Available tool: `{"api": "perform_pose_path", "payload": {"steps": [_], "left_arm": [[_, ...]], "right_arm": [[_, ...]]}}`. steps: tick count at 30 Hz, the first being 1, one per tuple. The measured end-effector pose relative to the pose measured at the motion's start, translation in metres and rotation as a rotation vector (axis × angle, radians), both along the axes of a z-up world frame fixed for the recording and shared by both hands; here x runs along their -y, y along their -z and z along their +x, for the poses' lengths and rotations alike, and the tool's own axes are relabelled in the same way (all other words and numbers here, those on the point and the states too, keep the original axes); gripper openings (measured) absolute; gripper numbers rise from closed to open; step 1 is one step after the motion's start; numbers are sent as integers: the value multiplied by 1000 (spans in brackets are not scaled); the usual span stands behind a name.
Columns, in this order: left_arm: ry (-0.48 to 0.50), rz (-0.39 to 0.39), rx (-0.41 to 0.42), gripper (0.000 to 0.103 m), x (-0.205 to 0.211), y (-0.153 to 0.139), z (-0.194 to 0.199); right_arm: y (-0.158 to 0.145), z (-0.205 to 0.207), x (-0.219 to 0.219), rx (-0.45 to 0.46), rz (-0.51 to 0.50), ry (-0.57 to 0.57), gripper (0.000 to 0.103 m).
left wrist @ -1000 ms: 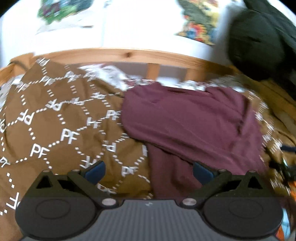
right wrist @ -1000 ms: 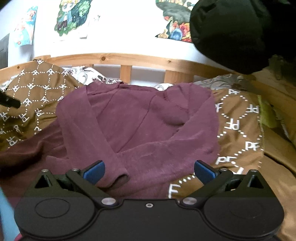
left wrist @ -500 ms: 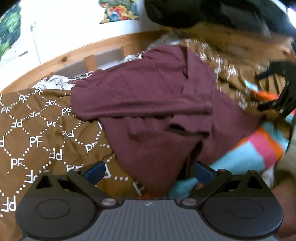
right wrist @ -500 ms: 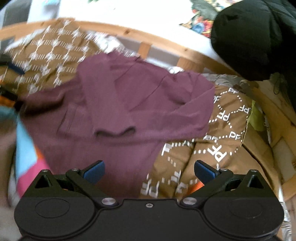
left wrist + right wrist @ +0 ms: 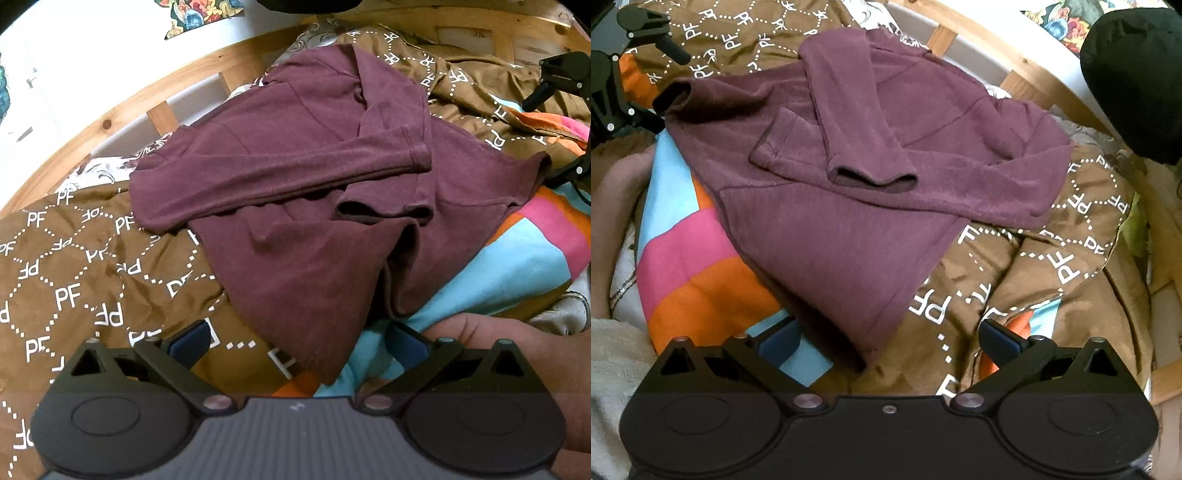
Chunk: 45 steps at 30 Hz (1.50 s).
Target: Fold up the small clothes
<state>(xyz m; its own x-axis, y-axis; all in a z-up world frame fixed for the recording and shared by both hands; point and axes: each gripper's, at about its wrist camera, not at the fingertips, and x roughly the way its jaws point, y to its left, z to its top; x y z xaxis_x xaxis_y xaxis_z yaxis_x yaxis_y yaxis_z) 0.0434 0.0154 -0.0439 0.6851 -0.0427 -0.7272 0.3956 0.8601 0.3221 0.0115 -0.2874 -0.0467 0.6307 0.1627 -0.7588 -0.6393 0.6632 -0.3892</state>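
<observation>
Grippers pulling back from sweater (image 5: 303, 229), both now over hem at bottom of frame. Left gripper (image 5: 297, 341) and right gripper (image 5: 888, 339) gaping wide, holding nothing. Sleeves lying crossed; bottom fold likely coming next.

The sweater (image 5: 849, 206) hides the bedding beneath it. A dark bundle (image 5: 1137, 74) is cut off at the right wrist view's edge. The poster (image 5: 199, 14) runs off the top, its picture unreadable.

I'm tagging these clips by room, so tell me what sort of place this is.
Most likely a bedroom, with the work done on a bed. A maroon sweater lies on a brown PF-print duvet, a slatted wooden bed frame runs behind it, and colourful posters hang on the white wall.
</observation>
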Motion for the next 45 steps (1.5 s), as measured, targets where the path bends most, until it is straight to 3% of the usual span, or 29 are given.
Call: {"api": "perform_pose_path", "payload": {"steps": [10,13,16,19,24,26,33,37,45], "left_arm": [[-13,44,17,103,-4,-5,5],[-52,28,44,100,-2,-5,9],[-80,66,82,91,6,-2,14],[-82,74,121,76,10,-3,17],[-56,20,136,17,5,-14,17],[-61,-18,139,7,-1,-20,18],[-114,-38,178,6,-15,-37,22],[-123,-37,170,6,-18,-37,21],[-176,-67,155,6,-19,-42,34]], "right_arm": [[1,-1,1,17,-9,1,102],[1,-1,1,18,-7,4,102],[1,0,1,17,-4,10,102],[1,-1,2,18,-5,10,102],[5,-2,-2,36,-32,-13,102],[8,-3,-6,53,-59,-32,102],[20,2,-18,140,-138,-37,102],[18,-7,-19,143,-156,-88,95],[9,-14,-28,119,-86,-164,95]]}}
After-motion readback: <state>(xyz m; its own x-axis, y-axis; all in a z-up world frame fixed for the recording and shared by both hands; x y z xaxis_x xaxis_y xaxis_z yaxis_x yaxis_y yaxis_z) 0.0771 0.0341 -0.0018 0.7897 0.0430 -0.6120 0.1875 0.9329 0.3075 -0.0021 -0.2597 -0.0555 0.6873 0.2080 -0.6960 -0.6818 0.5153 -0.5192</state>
